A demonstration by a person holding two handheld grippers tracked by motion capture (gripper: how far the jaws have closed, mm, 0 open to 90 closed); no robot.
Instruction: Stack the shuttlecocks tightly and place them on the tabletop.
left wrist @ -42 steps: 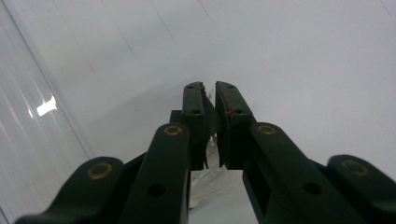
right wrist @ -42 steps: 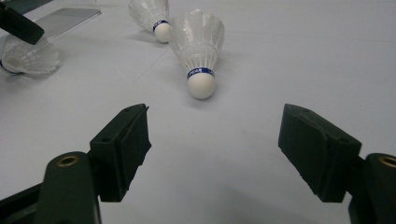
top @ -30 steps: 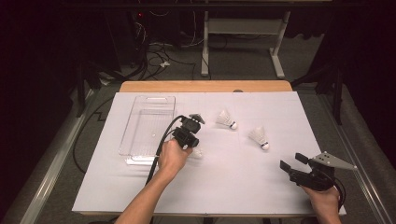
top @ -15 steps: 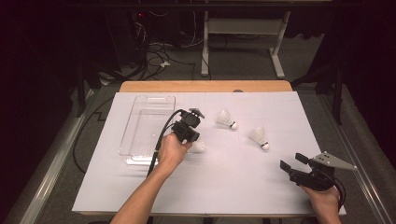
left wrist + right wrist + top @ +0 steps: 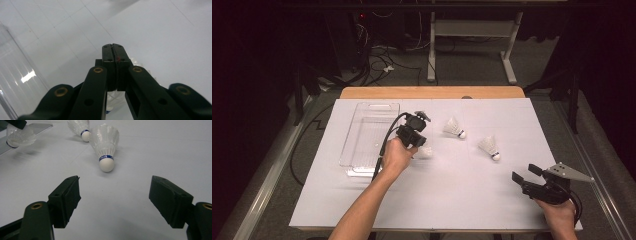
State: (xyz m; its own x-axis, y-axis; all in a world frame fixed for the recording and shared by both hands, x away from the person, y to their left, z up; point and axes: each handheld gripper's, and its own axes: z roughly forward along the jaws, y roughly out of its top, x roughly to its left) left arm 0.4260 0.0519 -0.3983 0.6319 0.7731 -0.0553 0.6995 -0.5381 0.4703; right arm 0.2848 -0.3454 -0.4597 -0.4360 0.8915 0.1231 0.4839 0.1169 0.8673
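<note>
Three white shuttlecocks are in sight. One shuttlecock [image 5: 424,151] [image 5: 17,136] hangs just above the white sheet, with my left gripper [image 5: 419,146] [image 5: 114,48] shut on its feather rim; its skirt [image 5: 133,63] peeks out behind the closed jaws. Two more shuttlecocks [image 5: 454,128] [image 5: 489,147] lie on their sides right of centre. The nearer one [image 5: 106,145] lies ahead of my right gripper [image 5: 523,173] [image 5: 115,187], which rests open and empty near the table's front right corner. The farther one [image 5: 81,127] lies beyond it.
A clear plastic tray [image 5: 362,169] [image 5: 15,75] sits to the left of my left hand, with nothing visible in it. A white sheet [image 5: 452,200] covers the table. Beyond the wooden far edge [image 5: 432,92] are cables and desk legs on the floor.
My left hand has drifted slightly toward the far side, carrying the shuttlecock a little off the sheet. The right gripper has stayed put.
</note>
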